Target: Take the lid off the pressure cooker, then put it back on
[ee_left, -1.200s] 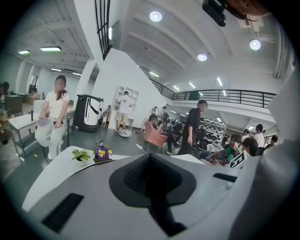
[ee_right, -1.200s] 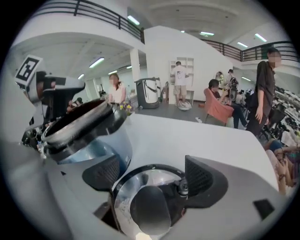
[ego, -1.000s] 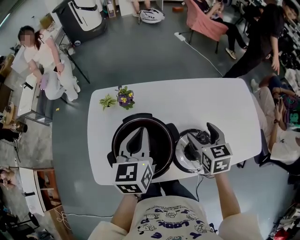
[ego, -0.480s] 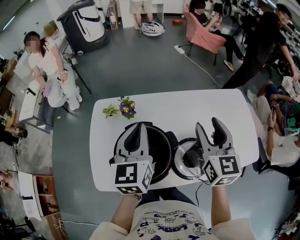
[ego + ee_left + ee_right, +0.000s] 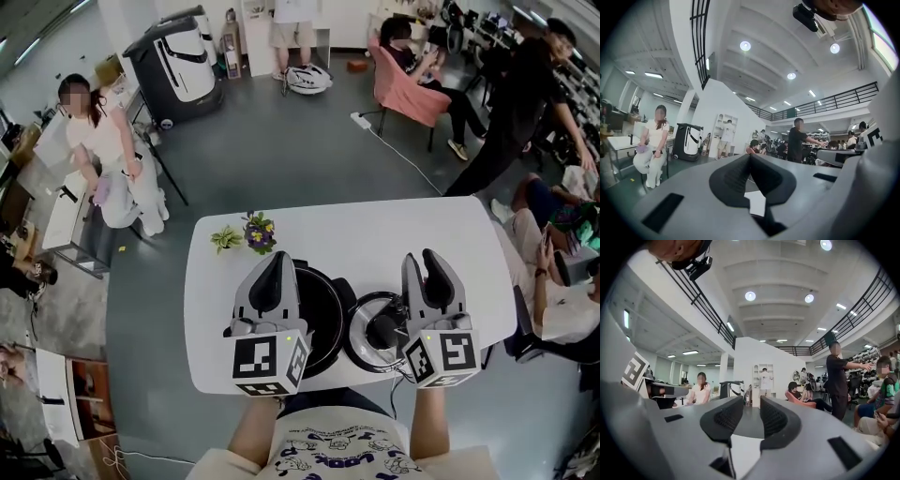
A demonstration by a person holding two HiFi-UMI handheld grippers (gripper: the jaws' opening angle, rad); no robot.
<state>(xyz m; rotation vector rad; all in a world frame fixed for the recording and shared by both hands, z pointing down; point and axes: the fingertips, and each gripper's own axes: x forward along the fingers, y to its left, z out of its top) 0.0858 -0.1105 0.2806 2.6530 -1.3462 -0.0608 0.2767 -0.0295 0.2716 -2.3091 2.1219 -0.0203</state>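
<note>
The print on the person's shirt is cut off by the frame's lower edge and cannot be read. The marker cubes carry only black-and-white squares, no words. The left gripper hovers over the open pressure cooker and hides much of its rim; its fingers are clenched on nothing. The right gripper covers part of the lid, which lies on the white tabletop just beside the cooker. Its fingers have just been closing; a gap remains, with nothing between them. Small potted plants stand beyond.
</note>
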